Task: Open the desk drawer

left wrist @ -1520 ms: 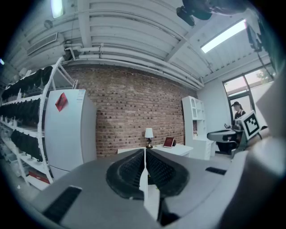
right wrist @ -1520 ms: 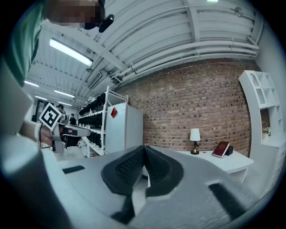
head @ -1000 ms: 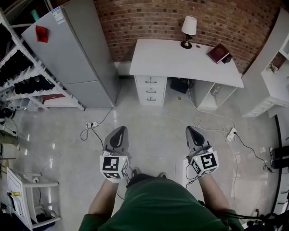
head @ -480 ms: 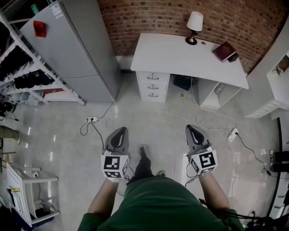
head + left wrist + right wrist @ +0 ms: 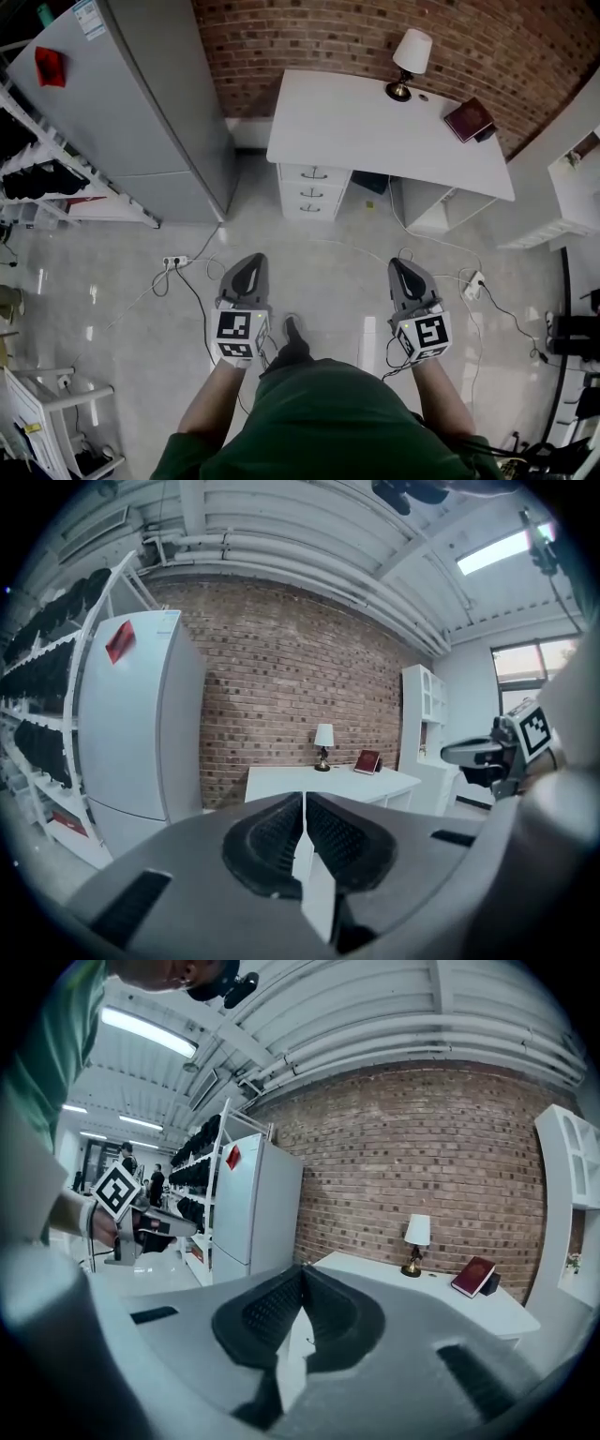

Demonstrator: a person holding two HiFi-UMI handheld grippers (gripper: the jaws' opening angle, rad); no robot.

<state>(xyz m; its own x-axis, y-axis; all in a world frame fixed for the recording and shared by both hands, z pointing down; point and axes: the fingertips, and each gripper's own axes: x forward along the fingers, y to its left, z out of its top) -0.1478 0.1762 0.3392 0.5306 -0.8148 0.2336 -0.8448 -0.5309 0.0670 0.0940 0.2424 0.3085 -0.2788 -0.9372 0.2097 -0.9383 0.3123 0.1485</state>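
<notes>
Glossy tiled floor (image 5: pixel 328 272), rough brick wall (image 5: pixel 309 37)

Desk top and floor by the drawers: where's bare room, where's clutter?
Bare: the desk's left half, from its left edge to the lamp, and its front strip. Crowded: back right corner, lamp and red book. Floor right before the drawer stack is bare; cables and power strips clutter it nearer the person.

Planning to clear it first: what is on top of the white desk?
A lamp and a dark red book. The book partly hides a small black thing; what it is cannot be told.
</notes>
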